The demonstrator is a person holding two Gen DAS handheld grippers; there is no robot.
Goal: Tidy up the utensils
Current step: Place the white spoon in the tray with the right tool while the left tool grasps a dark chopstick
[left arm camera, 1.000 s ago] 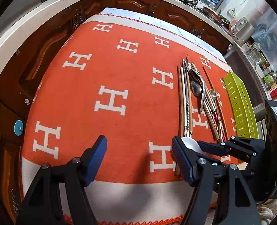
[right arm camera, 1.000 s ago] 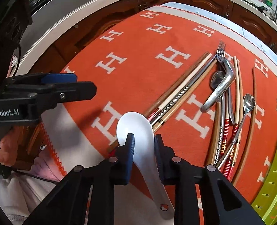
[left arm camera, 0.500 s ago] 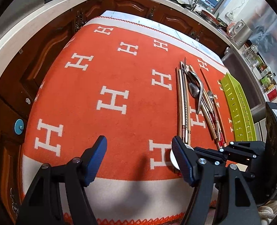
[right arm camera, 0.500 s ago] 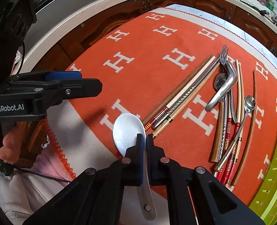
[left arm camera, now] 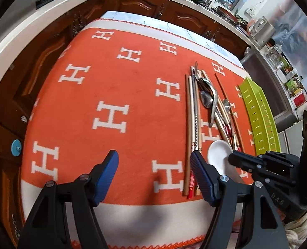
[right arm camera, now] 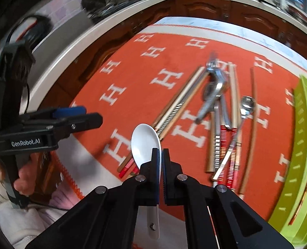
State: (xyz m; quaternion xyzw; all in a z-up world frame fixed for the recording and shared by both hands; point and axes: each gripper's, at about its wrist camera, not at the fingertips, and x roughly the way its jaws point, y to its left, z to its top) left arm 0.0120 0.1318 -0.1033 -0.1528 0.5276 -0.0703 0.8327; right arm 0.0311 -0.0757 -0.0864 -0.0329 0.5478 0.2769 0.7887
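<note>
Fingers [right arm camera: 154, 161] pinch white spoon [right arm camera: 145, 143]; bowl forward.

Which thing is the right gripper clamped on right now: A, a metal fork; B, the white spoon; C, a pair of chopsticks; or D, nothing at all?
B: in the right wrist view the right gripper has its jaws shut on the handle of the white spoon.
</note>
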